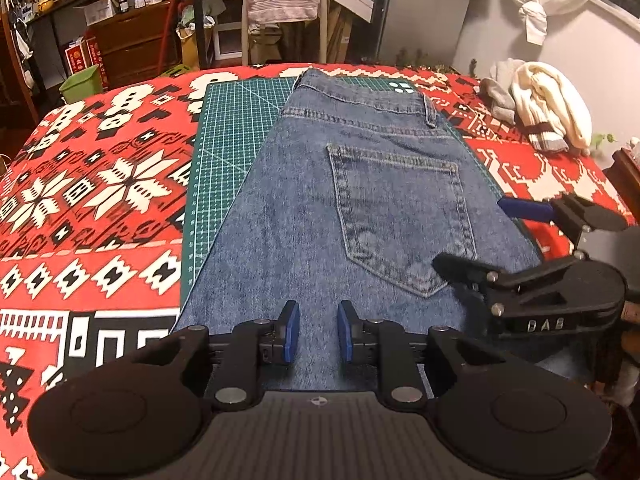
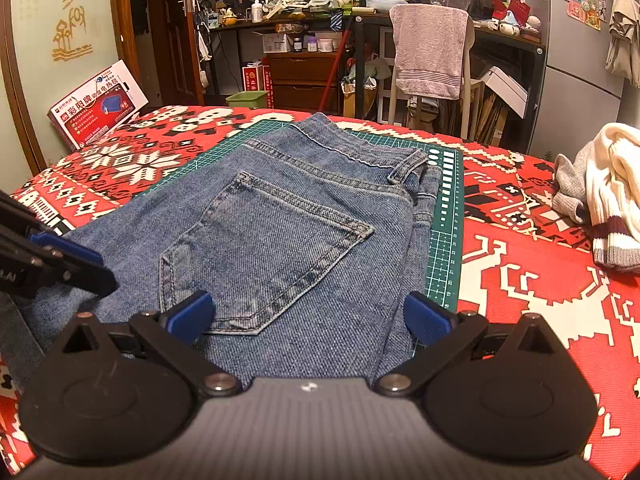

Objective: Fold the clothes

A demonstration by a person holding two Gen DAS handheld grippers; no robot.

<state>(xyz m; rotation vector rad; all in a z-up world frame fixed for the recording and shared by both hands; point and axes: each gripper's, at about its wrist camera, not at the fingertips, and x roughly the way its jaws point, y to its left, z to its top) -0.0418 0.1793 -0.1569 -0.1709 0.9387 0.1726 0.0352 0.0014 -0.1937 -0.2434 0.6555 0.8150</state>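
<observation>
Jeans (image 1: 360, 208) lying flat on the green cutting mat (image 1: 236, 128), back pocket up, waistband at the far end. My left gripper (image 1: 318, 332) hovers low over the denim, pads a narrow gap apart, pinching nothing. Right gripper (image 2: 310, 312) spread wide over the pocket's lower corner, holding nothing. Cream sweater (image 2: 612, 188) bunched off to the right on the red patterned cloth (image 1: 100, 184)
</observation>
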